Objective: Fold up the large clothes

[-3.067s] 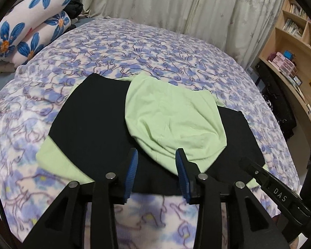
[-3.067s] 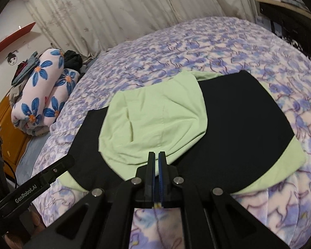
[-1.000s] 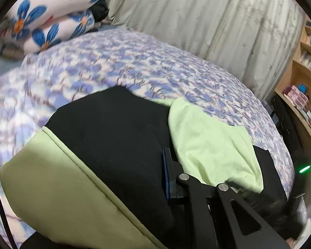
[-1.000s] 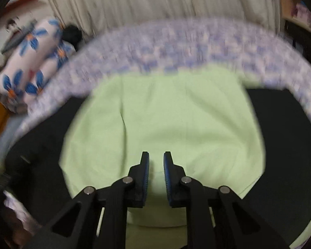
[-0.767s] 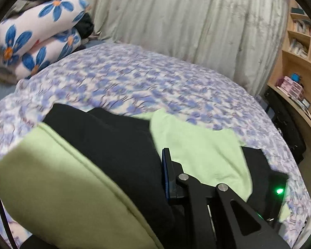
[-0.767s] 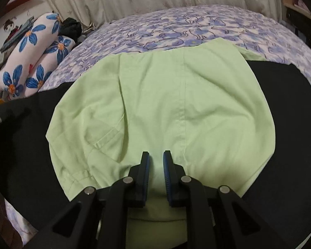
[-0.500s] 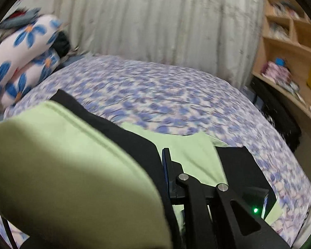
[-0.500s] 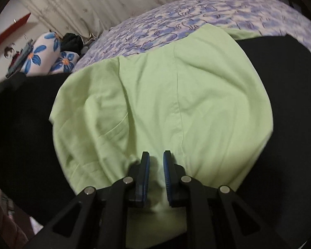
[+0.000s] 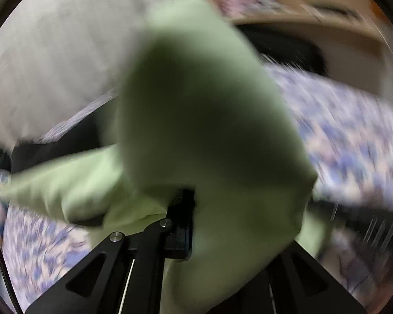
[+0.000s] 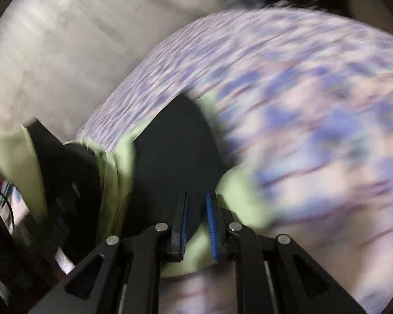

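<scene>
The garment is a black and light-green hoodie (image 9: 204, 120). In the left wrist view its green cloth drapes over my left gripper (image 9: 194, 225) and hides the right finger; the gripper is shut on the cloth and holds it up off the bed. In the right wrist view my right gripper (image 10: 196, 222) has its blue pads a small gap apart, over the black and green cloth (image 10: 175, 157) lying on the bed. Cloth lies between the pads, but the blur hides whether they pinch it. Both views are heavily blurred by motion.
The bed has a purple and blue patterned cover (image 10: 314, 104). Pale curtains (image 10: 65, 39) hang behind it. A wooden shelf (image 9: 301, 13) shows blurred at the upper right of the left wrist view.
My left gripper has swung the held cloth up and to the right, so green fabric now fills its view. My right gripper has moved from the green hood to the black and green edge.
</scene>
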Action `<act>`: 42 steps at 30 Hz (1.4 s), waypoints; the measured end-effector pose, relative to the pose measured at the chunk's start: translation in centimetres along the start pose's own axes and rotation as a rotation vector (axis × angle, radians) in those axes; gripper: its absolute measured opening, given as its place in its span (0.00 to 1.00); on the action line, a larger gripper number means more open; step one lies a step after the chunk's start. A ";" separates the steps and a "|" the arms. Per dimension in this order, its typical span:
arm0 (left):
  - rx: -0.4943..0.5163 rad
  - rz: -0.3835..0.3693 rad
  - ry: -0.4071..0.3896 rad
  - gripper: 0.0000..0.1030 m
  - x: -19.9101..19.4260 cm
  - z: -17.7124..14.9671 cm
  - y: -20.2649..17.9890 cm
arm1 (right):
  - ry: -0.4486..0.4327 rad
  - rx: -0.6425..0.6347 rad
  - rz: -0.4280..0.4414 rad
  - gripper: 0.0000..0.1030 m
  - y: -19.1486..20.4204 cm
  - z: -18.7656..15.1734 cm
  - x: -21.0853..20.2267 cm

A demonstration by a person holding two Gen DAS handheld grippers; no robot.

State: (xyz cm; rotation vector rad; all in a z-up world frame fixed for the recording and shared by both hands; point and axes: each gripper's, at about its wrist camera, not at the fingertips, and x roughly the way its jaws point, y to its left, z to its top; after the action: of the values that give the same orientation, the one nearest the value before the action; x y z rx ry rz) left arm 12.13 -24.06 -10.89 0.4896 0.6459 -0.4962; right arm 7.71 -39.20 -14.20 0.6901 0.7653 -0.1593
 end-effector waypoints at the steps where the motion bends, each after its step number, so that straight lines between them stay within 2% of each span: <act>1: 0.050 -0.003 0.023 0.08 0.9 -0.5 -1.7 | -0.015 0.024 -0.024 0.13 -1.3 0.5 -0.4; 4: 0.110 0.013 0.090 0.11 3.0 -2.0 -4.4 | -0.019 0.080 -0.052 0.13 -3.7 1.3 -0.4; 7: 0.118 0.007 0.085 0.13 2.9 -2.3 -4.8 | -0.003 0.093 -0.052 0.13 -4.6 1.4 0.2; 10: 0.091 -0.066 0.090 0.32 2.2 -2.0 -4.4 | 0.018 0.089 -0.038 0.13 -4.5 1.3 0.6; 13: 0.056 -0.097 0.076 0.62 1.0 -2.3 -3.8 | 0.024 0.079 -0.018 0.13 -4.1 1.6 0.9; 14: 0.046 -0.105 0.067 0.68 0.5 -2.4 -3.4 | 0.022 0.071 -0.016 0.13 -4.0 1.6 0.8; 19: -0.069 -0.227 0.054 0.69 -2.7 -2.7 -0.7 | 0.003 0.049 -0.024 0.13 -3.5 2.5 -0.1; 21: -0.132 -0.248 0.048 0.70 -4.1 -3.2 0.8 | 0.001 0.044 -0.017 0.15 -3.5 3.0 -0.6; 23: -0.190 -0.238 0.047 0.71 -5.2 -3.7 2.6 | -0.003 0.031 0.002 0.30 -2.9 3.7 -1.3; 26: -0.313 -0.193 0.056 0.71 -6.0 -4.6 6.6 | -0.004 -0.045 0.019 0.33 -1.2 4.7 -2.0; 28: -0.422 -0.157 0.068 0.71 -6.0 -5.8 9.9 | 0.036 -0.094 0.042 0.34 0.1 5.3 -1.5; 31: -0.546 -0.114 0.120 0.71 -4.8 -7.6 13.8 | 0.145 -0.122 0.097 0.34 1.3 5.9 0.6; 34: -0.641 -0.104 0.185 0.71 -2.9 -9.8 16.4 | 0.233 -0.140 0.100 0.34 2.0 6.0 3.0; 37: -0.725 -0.149 0.245 0.71 -1.0 -11.9 17.7 | 0.286 -0.169 0.077 0.34 2.6 6.0 5.1; 39: -0.776 -0.201 0.252 0.71 -0.3 -12.8 18.0 | 0.307 -0.182 0.081 0.34 2.9 6.3 6.1; 42: -0.800 -0.248 0.245 0.71 0.4 -13.2 18.1 | 0.354 -0.208 0.094 0.34 3.5 6.5 7.9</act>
State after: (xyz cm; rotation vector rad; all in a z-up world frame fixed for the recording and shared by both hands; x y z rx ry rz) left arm 16.92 -2.68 -15.39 -0.2970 1.0777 -0.3709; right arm 18.48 -39.70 -14.48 0.5602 1.0693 0.1313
